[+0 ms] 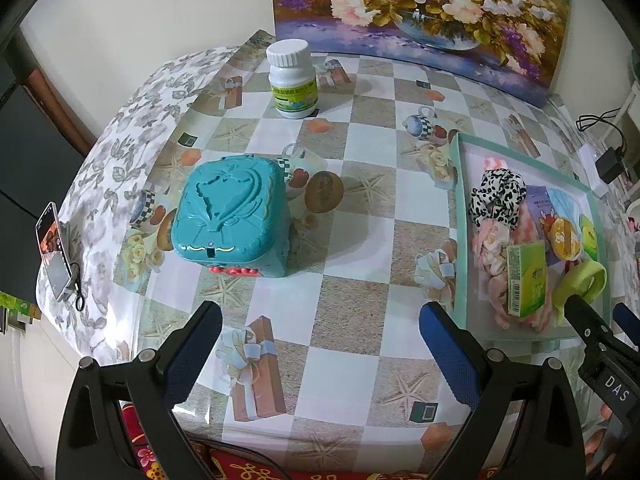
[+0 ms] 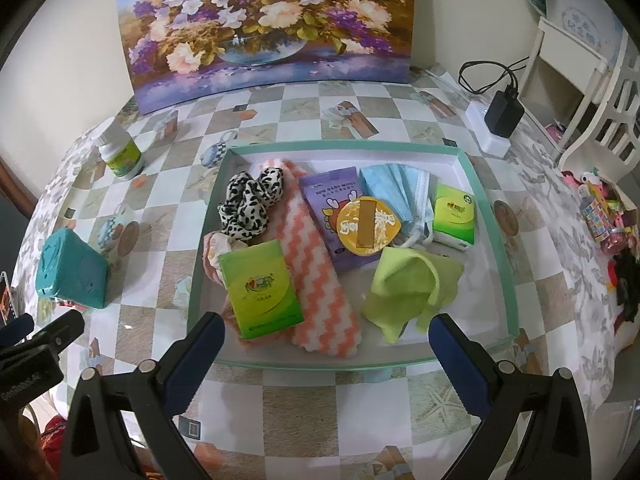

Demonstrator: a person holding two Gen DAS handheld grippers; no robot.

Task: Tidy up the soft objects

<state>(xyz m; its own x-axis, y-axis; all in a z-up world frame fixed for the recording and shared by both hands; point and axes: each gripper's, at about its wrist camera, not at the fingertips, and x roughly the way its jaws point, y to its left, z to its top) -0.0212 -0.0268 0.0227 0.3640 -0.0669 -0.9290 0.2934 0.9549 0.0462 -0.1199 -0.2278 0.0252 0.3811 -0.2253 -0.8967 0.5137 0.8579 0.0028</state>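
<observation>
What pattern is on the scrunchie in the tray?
Black-and-white animal spots on the scrunchie, clearest in the right wrist view.

Both tongs hover low over the near part of the surface with their blue-padded fingers spread wide and nothing between them, the left tongs (image 1: 320,344) at the left, the right tongs (image 2: 326,348) just beside at right.
</observation>
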